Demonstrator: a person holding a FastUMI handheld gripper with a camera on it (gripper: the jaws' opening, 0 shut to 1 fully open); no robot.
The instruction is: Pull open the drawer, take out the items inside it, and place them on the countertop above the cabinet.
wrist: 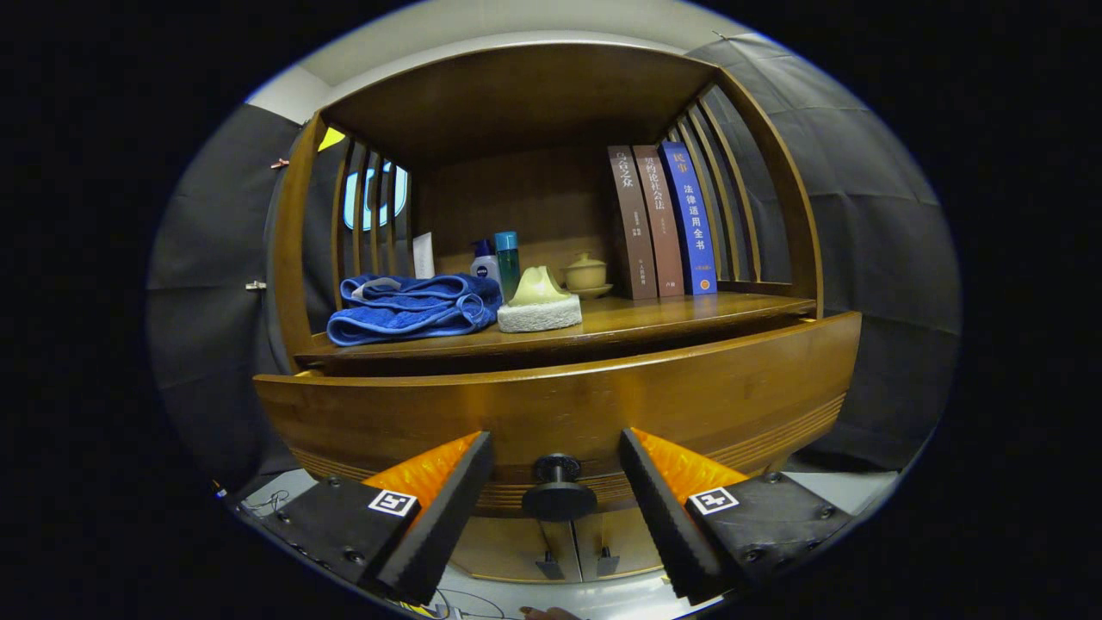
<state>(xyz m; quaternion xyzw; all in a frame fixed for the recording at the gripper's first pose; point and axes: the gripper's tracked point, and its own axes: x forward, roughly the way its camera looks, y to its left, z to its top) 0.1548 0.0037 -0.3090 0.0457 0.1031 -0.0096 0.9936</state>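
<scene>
Folded blue towel (413, 307) lies beside a white sponge (539, 314) topped by a pale yellow-green object (538, 287), possibly soap. Behind: two bottles (498, 261), a lidded ceramic cup (585, 273), three upright books (661, 221).

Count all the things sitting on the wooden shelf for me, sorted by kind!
Books: 3
Bottles: 2
Blue towel: 1
Sponge: 1
Small lidded pot on a saucer: 1
White card behind the towel: 1
Total: 9

The gripper waits below with its jaws open either side of the drawer knob, not touching it.
</scene>
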